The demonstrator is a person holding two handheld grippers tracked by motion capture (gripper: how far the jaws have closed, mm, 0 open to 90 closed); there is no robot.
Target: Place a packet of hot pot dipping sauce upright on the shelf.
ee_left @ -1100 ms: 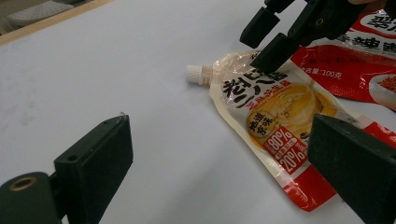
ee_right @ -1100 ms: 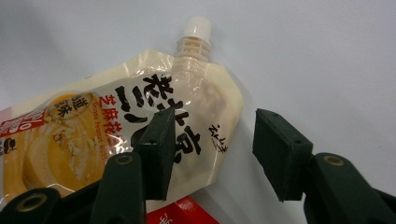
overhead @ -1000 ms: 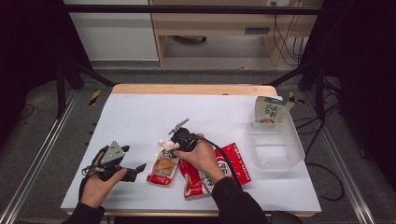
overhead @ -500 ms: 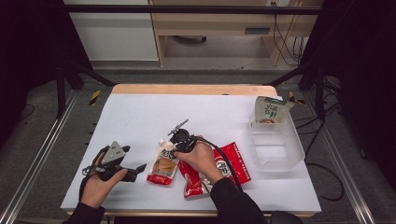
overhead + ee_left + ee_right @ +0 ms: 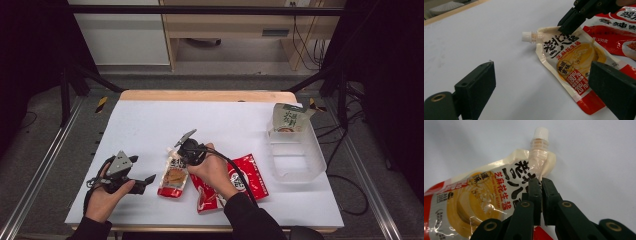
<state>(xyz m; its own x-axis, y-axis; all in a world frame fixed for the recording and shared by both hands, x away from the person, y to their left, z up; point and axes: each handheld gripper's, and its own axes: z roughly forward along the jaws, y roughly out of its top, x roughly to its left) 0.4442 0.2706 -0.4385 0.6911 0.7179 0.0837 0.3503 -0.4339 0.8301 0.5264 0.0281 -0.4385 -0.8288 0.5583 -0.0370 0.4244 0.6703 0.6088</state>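
Spouted pouch pinched between right gripper jaws

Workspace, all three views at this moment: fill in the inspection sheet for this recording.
Surface: white table top with a wooden far edge, flat and dry.
Job's things: spouted sauce pouch lying flat, white cap on; two red packets beside it, partly under the right forearm.
Clutter: clear plastic bin at the right, with a green-and-white packet standing at its far end.
Grippers: right gripper has its jaws together at the pouch's top edge below the spout; whether film is pinched cannot be told. Left gripper open, off the pouch.
Cables: black cable trails from the right gripper.
Surroundings: metal frame rails, wooden furniture behind, floor cables.
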